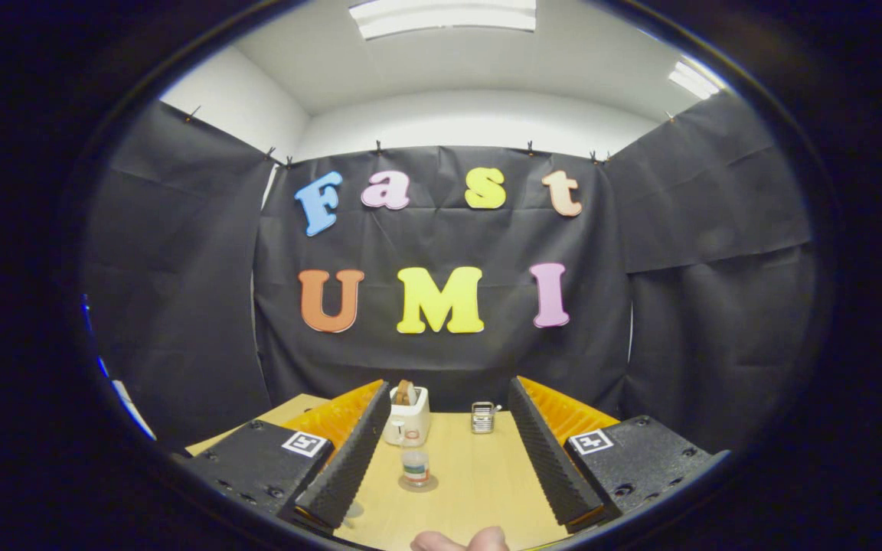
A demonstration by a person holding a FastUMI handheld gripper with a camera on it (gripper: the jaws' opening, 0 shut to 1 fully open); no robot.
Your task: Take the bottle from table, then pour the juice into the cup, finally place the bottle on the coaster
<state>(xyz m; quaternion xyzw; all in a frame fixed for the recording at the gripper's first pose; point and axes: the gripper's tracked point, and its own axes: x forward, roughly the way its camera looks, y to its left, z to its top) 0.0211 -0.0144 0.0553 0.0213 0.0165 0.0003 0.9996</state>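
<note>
My gripper (449,390) is open, its two fingers spread wide with nothing between the pads. On the wooden table (479,490), in the gap between the fingers, stands a small clear bottle (415,465) with a green band. It is upright on a round coaster (418,484). Beyond it, near the right fingertip, a small ribbed glass cup (482,417) stands close to the table's far edge. Neither finger touches the bottle or the cup.
A white toaster (407,419) with a slice of toast sticking out stands at the back of the table, just inside the left finger. A person's fingertip (460,540) shows at the near edge. The black cloth wall closes the booth behind the table.
</note>
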